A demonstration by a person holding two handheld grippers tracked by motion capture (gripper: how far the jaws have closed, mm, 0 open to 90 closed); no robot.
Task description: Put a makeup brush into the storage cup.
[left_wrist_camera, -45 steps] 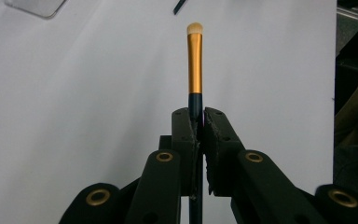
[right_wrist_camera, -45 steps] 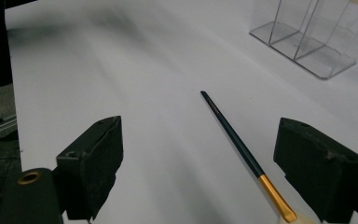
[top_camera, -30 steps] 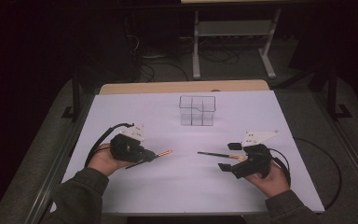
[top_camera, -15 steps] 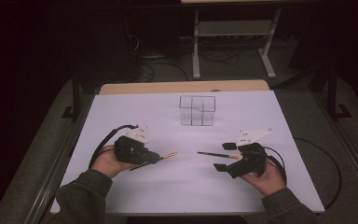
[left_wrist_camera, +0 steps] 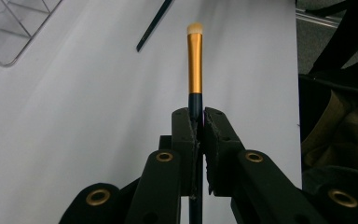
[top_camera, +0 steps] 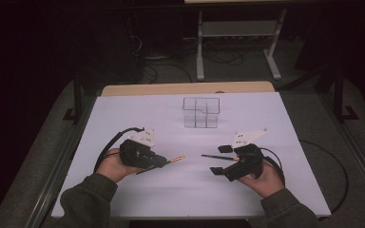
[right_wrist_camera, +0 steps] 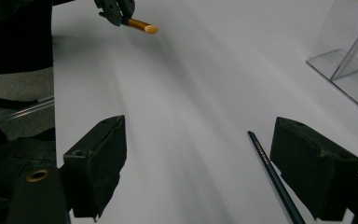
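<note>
Two claws, one job each: my left gripper (left_wrist_camera: 196, 122) pinches the makeup brush (left_wrist_camera: 195, 70) by its dark handle, tip forward toward the clear organizer (top_camera: 200, 112). My right gripper (right_wrist_camera: 214, 172) gapes wide around the pencil (right_wrist_camera: 275, 179) lying on the table (top_camera: 123, 114), probably ready to clamp.

Dim dark surroundings, evenly lit white table (top_camera: 123, 118), soft shadows, slight motion blur

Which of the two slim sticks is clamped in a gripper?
The gold-banded brush, pinched in the left gripper. The dark pencil lies loose on the table between the right gripper's open jaws.
</note>
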